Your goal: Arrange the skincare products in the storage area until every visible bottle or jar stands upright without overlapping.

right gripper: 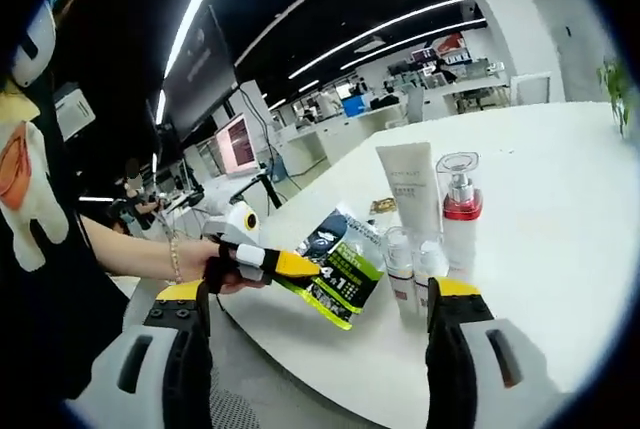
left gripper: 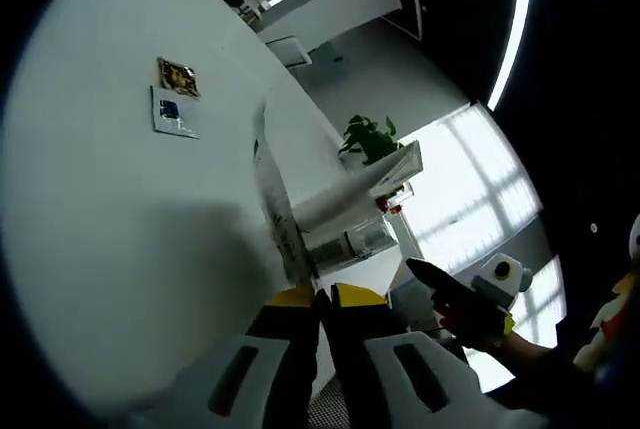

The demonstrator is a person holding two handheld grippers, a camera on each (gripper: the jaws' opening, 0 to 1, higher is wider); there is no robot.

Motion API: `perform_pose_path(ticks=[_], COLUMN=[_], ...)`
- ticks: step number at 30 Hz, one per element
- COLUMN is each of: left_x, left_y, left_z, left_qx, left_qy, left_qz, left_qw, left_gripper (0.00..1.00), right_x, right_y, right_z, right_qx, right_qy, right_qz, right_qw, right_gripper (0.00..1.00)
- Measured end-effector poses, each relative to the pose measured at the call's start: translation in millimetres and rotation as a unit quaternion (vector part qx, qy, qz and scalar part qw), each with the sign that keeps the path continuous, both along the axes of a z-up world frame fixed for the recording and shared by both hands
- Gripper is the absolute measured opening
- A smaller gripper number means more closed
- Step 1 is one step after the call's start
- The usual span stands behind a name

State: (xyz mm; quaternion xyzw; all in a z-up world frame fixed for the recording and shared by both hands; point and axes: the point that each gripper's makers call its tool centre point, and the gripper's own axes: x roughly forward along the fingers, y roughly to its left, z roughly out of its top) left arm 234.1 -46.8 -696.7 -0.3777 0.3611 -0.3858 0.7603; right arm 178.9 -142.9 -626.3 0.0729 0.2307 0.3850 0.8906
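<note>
Near the table's [right gripper: 560,249] edge, a green sachet [right gripper: 340,264] hangs pinched in the left gripper [right gripper: 275,267], its long axis slanting down toward the upright tube [right gripper: 410,189] and bottles [right gripper: 458,219]. Beyond them the right gripper [right gripper: 320,309] waits with jaws spread wide and empty, the left clearly nearer.

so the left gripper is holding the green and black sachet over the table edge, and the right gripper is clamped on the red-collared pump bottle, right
Not quite. The right gripper is open and holds nothing; in the right gripper view its jaws stand wide apart, short of the red-collared pump bottle, which stands upright on the table. The rest holds: the left gripper is shut on the green and black sachet over the table edge.
</note>
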Motion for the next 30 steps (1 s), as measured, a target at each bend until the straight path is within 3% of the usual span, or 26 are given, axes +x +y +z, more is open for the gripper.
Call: perform_pose_path(ticks=[4, 9, 16, 19, 22, 23, 24, 25, 27, 29, 30], left_x=[-1.5, -1.2, 0.2, 1.8, 3.8, 6.1, 7.0, 8.8, 7.9, 8.9, 11.9], left_y=[-5, -6, 3, 10, 18, 16, 19, 19, 16, 17, 20], left_z=[-10.4, -22.5, -46.8, -55.8, -62.1, -59.5, -62.3, -61.4, -59.4, -58.3, -60.7], left_qx=[0.023, 0.042, 0.111, 0.165, 0.241, 0.245, 0.253, 0.269, 0.285, 0.311, 0.326], left_qy=[-0.002, -0.007, -0.009, -0.035, -0.087, -0.106, -0.105, -0.126, -0.141, -0.162, -0.180], left_qz=[-0.012, -0.021, -0.011, -0.015, -0.041, -0.044, -0.046, -0.056, -0.068, -0.078, -0.084], left_qw=[0.9997, 0.9989, 0.9937, 0.9855, 0.9657, 0.9628, 0.9606, 0.9533, 0.9455, 0.9335, 0.9245], left_gripper=[0.00, 0.00, 0.01, 0.03, 0.09, 0.09, 0.11, 0.12, 0.14, 0.17, 0.18], right_x=[0, 3, 6, 5, 5, 5, 6, 6, 6, 7, 6], right_y=[-2, -7, -11, -10, -10, -10, -11, -11, -12, -13, -13], right_z=[-5.1, -5.7, -6.6, -8.7, -9.1, -9.3, -9.1, -8.9, -8.9, -8.8, -8.6], right_qx=[-0.019, -0.013, -0.006, -0.010, -0.011, -0.010, -0.009, -0.008, -0.006, -0.005, -0.004], right_qy=[0.005, 0.012, 0.017, 0.021, 0.021, 0.021, 0.022, 0.022, 0.023, 0.023, 0.023], right_qz=[-0.001, -0.017, -0.029, -0.027, -0.027, -0.027, -0.029, -0.030, -0.031, -0.032, -0.032], right_qw=[0.9998, 0.9997, 0.9994, 0.9994, 0.9994, 0.9994, 0.9993, 0.9993, 0.9993, 0.9992, 0.9992], right_gripper=[0.95, 0.98, 0.98, 0.97, 0.97, 0.97, 0.97, 0.97, 0.97, 0.97, 0.97])
